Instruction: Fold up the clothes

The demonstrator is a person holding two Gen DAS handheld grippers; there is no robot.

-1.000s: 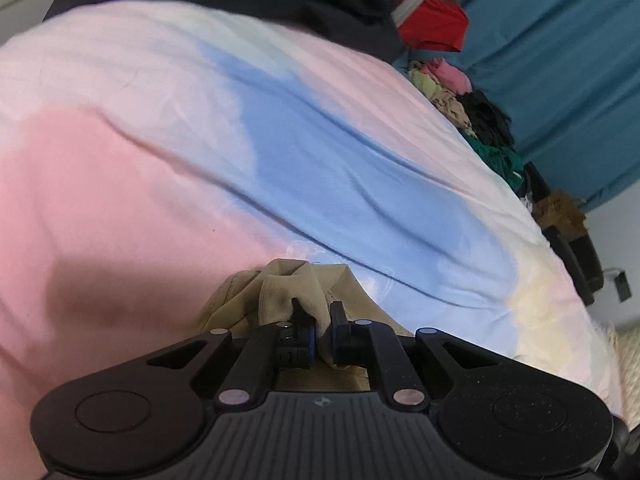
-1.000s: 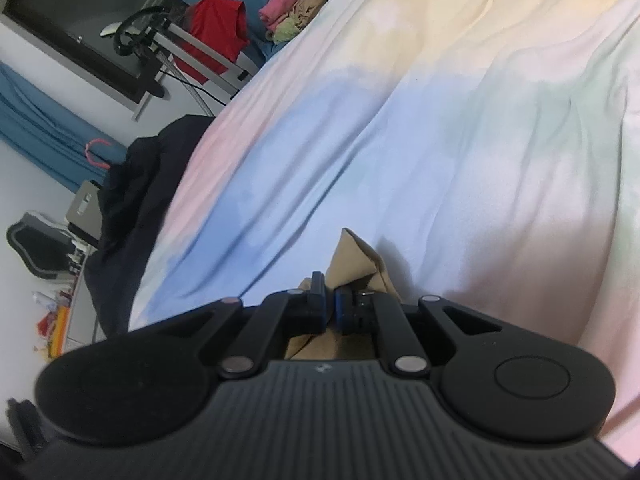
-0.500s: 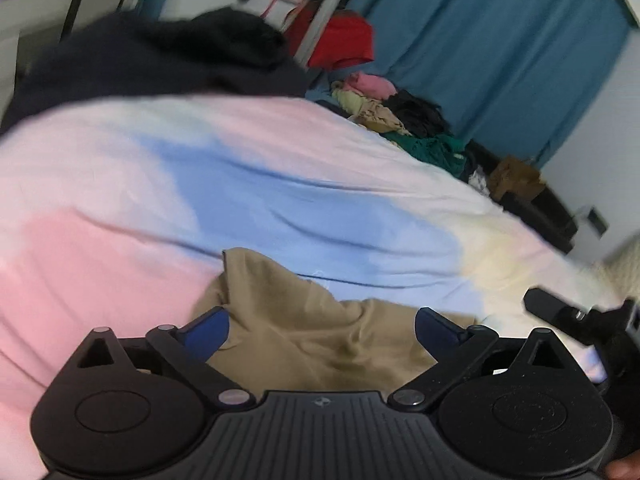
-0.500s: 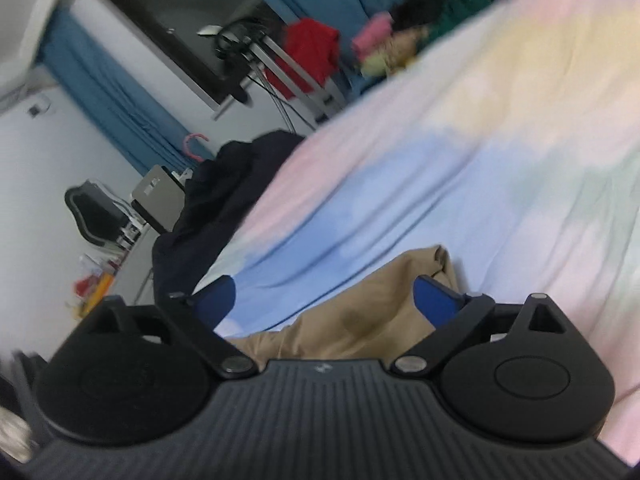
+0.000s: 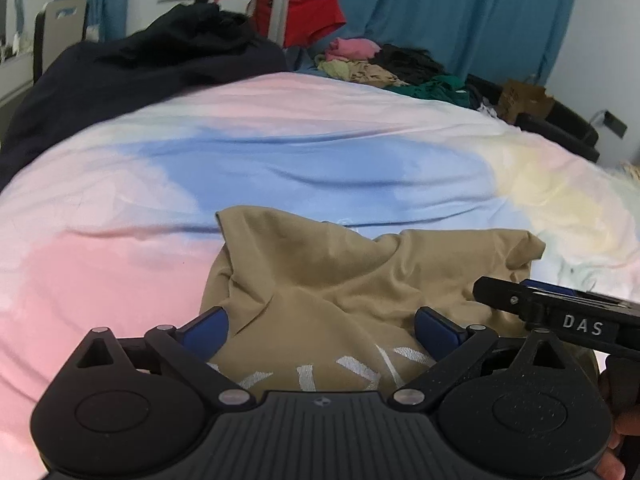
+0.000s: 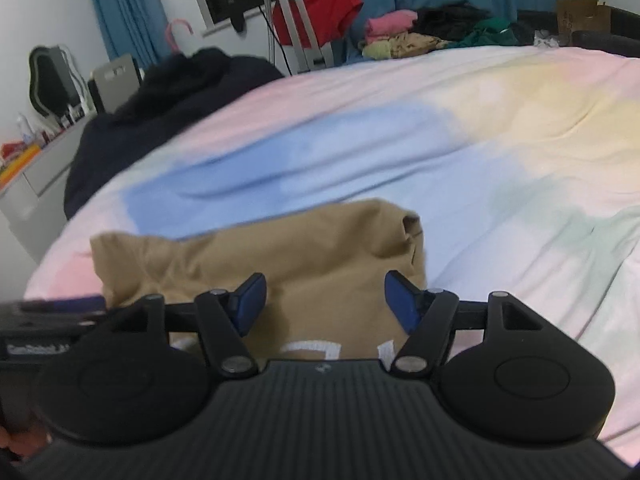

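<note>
left claw (image 5: 320, 330): jaws spread wide, nothing held; a second ago it pinched the cloth.
right claw (image 6: 322, 300): also let go, jaws now closing, empty, cloth below.
tan shirt (image 5: 360, 280): dropped, rumpled on the pastel bed sheet (image 5: 280, 168), white lettering facing up.
task: fold laid; likely regrip next.

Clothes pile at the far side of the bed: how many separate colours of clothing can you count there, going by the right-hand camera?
Pink: 1, pink garment
Pale yellow-green: 1, yellow-green garment
Tan patterned: 1, patterned garment
Black: 1, black garment
Green: 1, green garment
Total: 5 colours; how many garments each colour covers cannot be told.
</note>
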